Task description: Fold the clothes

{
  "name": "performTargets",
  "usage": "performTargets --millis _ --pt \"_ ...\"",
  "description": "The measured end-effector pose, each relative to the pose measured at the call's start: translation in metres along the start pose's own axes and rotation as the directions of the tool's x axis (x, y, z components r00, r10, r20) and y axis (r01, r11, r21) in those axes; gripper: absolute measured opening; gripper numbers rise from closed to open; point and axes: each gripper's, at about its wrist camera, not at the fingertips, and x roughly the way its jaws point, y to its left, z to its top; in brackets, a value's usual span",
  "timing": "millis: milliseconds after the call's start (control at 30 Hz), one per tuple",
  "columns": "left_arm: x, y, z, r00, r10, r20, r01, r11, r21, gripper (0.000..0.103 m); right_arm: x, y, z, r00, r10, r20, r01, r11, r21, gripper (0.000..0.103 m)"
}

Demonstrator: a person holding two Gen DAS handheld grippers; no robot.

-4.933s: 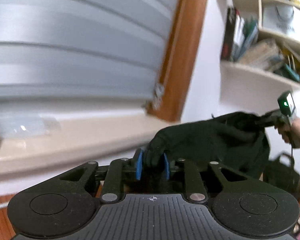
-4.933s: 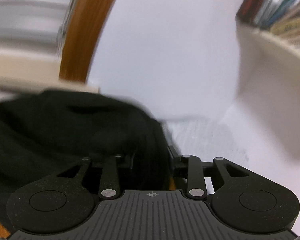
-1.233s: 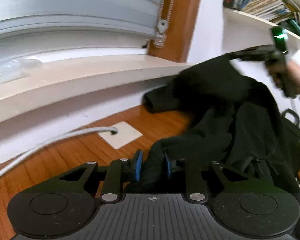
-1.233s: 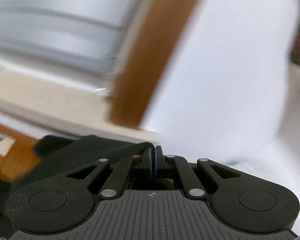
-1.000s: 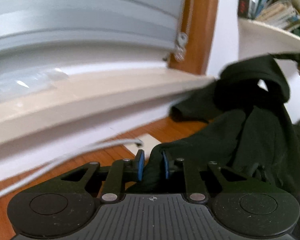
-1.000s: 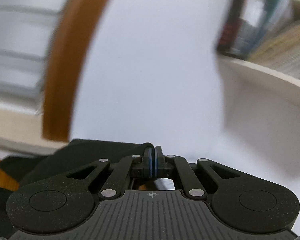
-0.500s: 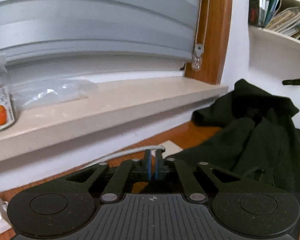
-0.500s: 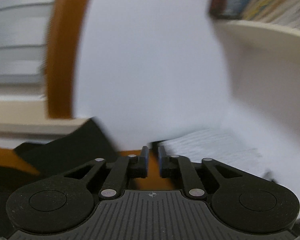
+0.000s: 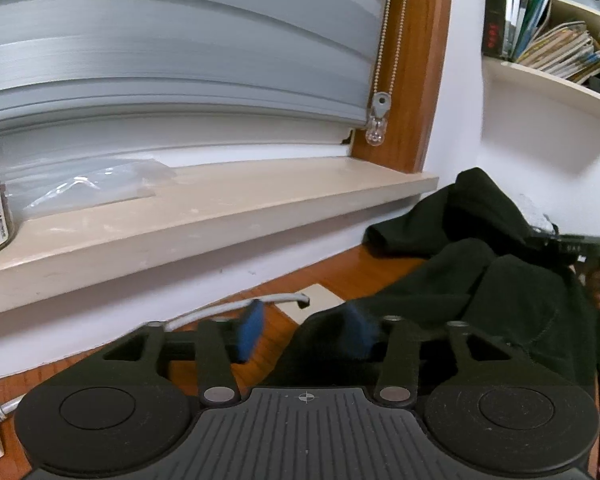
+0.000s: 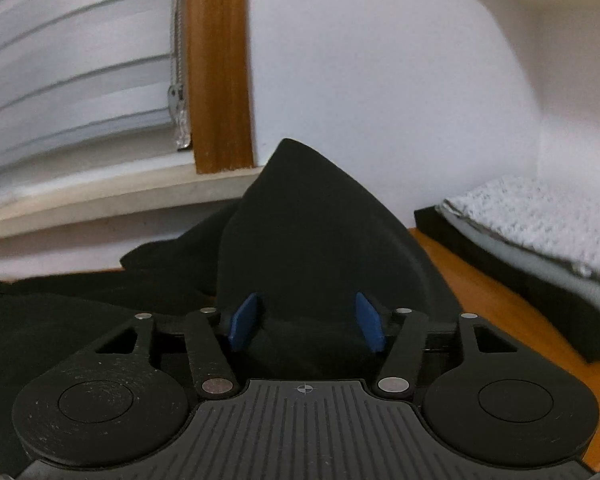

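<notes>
On the wooden desk [image 9: 332,268], below the sill: black garment [image 9: 500,280] heaped, unfolded.
Both grippers gape, holding nothing; left gripper [image 9: 306,330] at its left edge, right gripper [image 10: 305,326] facing its raised peak, nearer.

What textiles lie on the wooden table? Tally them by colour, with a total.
Black: 2, the crumpled black fabric garment and a folded black cloth at the bottom of the stack on the right.
Pale grey: 1, the folded grey cloth in the middle.
White: 1, the folded white knitted cloth on top.
Total: 4
</notes>
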Motion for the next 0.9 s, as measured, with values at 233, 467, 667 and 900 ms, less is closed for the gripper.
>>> performTargets --millis 233,467,667,900 --pt "0.002 -0.006 -0.004 1.0 -0.025 0.003 0.025 1.0 0.017 0.083 0.008 0.01 -0.008 1.0 -0.025 0.009 0.025 0.999 -0.035 0.069" --pt "-0.002 -0.013 -0.005 0.997 -0.062 0.052 0.06 0.997 0.038 0.103 0.026 0.028 -0.018 0.997 -0.06 -0.044 0.053 0.987 -0.148 0.089" --pt "0.004 -0.016 -0.007 0.996 -0.079 0.03 0.077 0.996 0.048 0.103 0.026 0.023 -0.019 0.998 -0.039 -0.046 0.033 0.993 -0.116 0.09" --pt "0.009 -0.013 -0.008 0.998 -0.055 0.015 0.054 0.998 0.03 0.103 0.026 0.022 -0.019 0.998 -0.038 -0.043 0.033 0.993 -0.111 0.091"
